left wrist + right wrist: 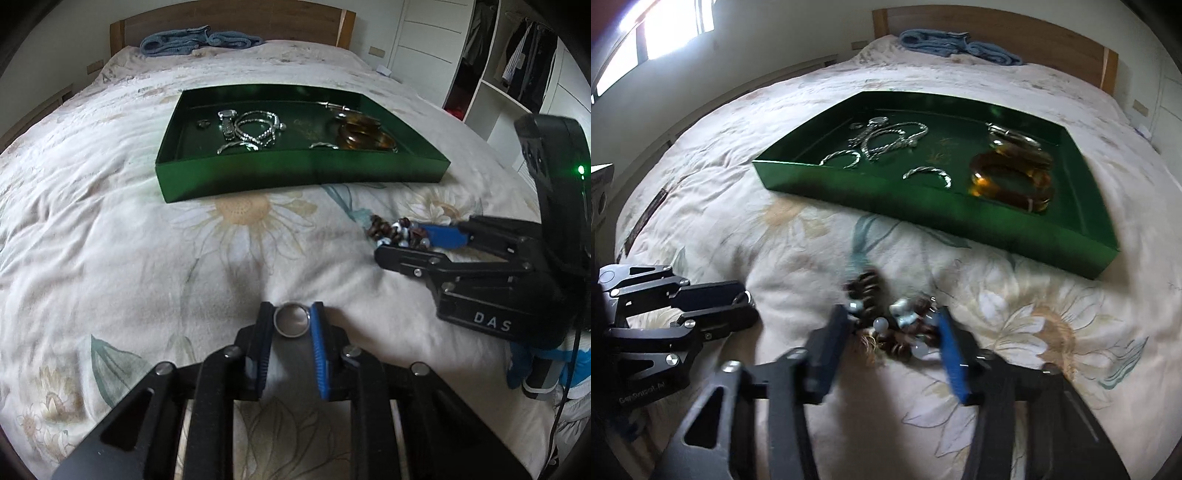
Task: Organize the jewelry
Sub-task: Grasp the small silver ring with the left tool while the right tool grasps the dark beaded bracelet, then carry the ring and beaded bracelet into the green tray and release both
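While most pieces already lie in the tray, two remain outside. At six o'clock the left gripper (pixel 291 320) pinches a plain grey metal ring (pixel 291 319). At three o'clock the right gripper (pixel 894 325) brackets a brown-and-white beaded bracelet (pixel 886 325), grip uncertain. At twelve o'clock, the shallow green tray (pixel 295 173) holds silver chains (pixel 255 129) and amber bangles (pixel 362 134).

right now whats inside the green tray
In the green tray: silver chains, a watch, silver cuffs and amber bangles. The near wall hides the floor strip just behind it in the left wrist view.
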The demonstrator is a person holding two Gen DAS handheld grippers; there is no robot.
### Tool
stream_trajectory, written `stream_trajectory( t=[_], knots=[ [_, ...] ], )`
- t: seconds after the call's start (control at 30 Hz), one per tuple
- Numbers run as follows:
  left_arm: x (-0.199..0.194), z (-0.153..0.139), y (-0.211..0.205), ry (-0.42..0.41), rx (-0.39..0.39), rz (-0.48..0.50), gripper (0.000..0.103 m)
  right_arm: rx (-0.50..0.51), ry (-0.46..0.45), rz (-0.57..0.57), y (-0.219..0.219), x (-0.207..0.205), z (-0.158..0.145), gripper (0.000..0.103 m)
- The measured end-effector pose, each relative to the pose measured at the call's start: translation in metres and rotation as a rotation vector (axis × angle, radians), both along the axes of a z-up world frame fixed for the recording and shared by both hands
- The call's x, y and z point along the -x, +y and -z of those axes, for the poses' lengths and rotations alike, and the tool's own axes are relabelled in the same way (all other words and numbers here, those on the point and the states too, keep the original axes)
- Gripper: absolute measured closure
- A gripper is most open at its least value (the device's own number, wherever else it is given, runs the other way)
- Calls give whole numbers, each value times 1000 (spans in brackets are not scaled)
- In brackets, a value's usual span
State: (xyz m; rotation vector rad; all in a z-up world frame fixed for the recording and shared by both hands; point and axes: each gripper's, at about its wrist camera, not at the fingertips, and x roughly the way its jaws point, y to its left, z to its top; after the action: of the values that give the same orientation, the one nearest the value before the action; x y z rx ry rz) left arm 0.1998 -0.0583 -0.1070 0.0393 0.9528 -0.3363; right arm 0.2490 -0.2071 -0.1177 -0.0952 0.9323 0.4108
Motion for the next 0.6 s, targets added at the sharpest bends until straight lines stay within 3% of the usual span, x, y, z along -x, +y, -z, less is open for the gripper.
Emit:
stream_trajectory(
  t=[0.03, 0.13, 0.4, 0.6],
  knots=[
    [1, -2, 1, -5, 2, -2, 84, -11, 8, -6, -1, 2, -1, 77],
    [6, -9, 6, -26, 17, -11, 84, -33, 13, -14, -3, 11, -4, 87],
    [-1, -50, 24, -103, 100, -40, 84, -112, -64, 16, -18, 31, -38, 88],
    [-62, -73, 19, -107, 132, -69, 84, -161, -128, 60, -16, -21, -77, 88]
  ],
)
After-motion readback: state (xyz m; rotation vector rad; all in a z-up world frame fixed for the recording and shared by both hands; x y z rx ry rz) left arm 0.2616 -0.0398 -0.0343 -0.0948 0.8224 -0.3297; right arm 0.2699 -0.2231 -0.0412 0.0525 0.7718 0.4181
